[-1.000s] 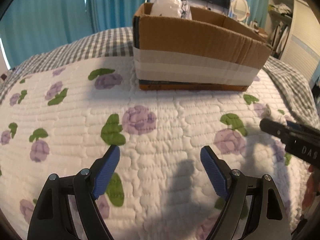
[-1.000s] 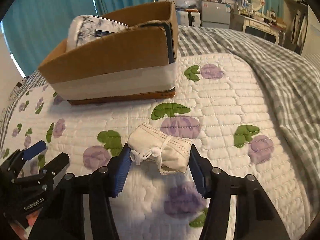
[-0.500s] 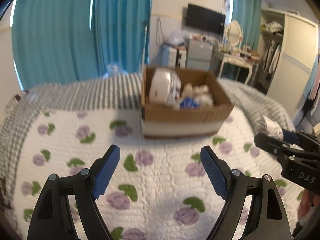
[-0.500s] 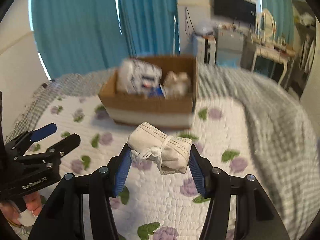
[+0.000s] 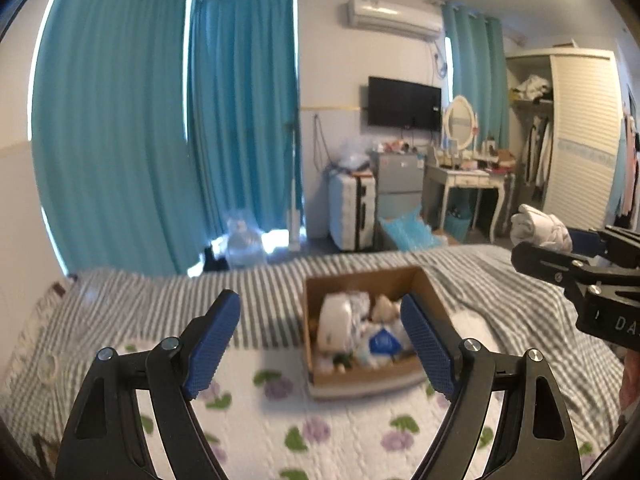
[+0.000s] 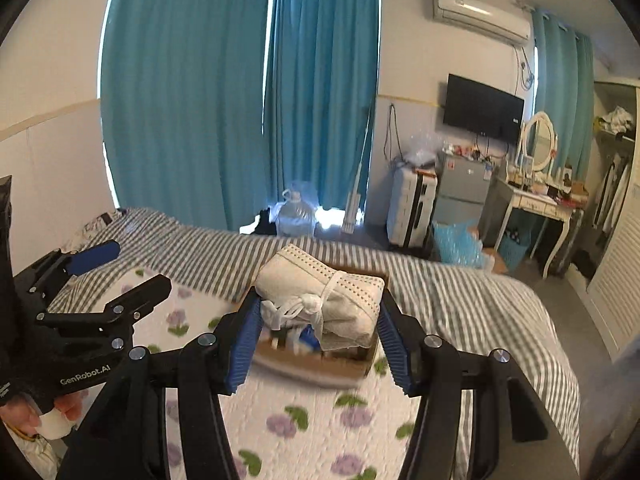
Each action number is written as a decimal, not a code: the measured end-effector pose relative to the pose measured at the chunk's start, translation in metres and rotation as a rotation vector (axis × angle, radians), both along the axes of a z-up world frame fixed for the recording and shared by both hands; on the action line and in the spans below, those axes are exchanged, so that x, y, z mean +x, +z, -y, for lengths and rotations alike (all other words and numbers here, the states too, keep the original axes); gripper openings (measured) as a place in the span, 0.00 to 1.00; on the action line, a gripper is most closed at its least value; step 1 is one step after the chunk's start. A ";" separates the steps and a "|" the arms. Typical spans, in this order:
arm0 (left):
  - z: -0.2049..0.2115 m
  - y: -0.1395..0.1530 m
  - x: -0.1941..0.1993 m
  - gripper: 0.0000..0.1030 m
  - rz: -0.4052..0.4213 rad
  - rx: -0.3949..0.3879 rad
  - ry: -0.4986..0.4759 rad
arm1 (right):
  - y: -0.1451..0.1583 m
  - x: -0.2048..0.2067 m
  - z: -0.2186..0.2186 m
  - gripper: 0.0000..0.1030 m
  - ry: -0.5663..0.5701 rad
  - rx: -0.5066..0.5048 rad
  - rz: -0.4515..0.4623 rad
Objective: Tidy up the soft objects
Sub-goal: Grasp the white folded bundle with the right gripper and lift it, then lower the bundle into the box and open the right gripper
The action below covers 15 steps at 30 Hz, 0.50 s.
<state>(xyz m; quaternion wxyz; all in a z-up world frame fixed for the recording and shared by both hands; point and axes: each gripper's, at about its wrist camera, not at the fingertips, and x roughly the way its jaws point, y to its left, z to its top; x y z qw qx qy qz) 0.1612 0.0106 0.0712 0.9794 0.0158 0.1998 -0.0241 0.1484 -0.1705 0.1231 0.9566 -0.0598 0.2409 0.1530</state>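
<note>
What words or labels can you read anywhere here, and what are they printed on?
"GenRobot.AI": white lettering on the black body of the left gripper, seen in the right wrist view.
"DA": cut off by the picture's edge, on the right gripper, seen in the left wrist view.
Packages in the cardboard box: print too blurred to read.
Air conditioner label: too small to read.

Open-topped cardboard box (image 5: 372, 376) crowded with soft items (image 5: 352, 328); bare quilt (image 5: 340, 440) around it.

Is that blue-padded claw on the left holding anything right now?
No, the left gripper is wide open with nothing between its blue pads; only the right gripper holds a white cloth bundle.
</note>
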 end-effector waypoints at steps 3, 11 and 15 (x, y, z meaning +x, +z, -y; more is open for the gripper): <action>-0.004 -0.004 0.030 0.81 0.002 -0.020 0.010 | -0.004 0.035 -0.002 0.55 -0.005 0.020 -0.013; -0.001 -0.066 0.119 0.81 -0.055 0.011 0.018 | -0.075 0.144 -0.007 0.55 -0.007 0.047 -0.163; -0.002 -0.109 0.146 0.81 -0.072 0.040 0.013 | -0.125 0.176 -0.005 0.55 -0.019 0.029 -0.223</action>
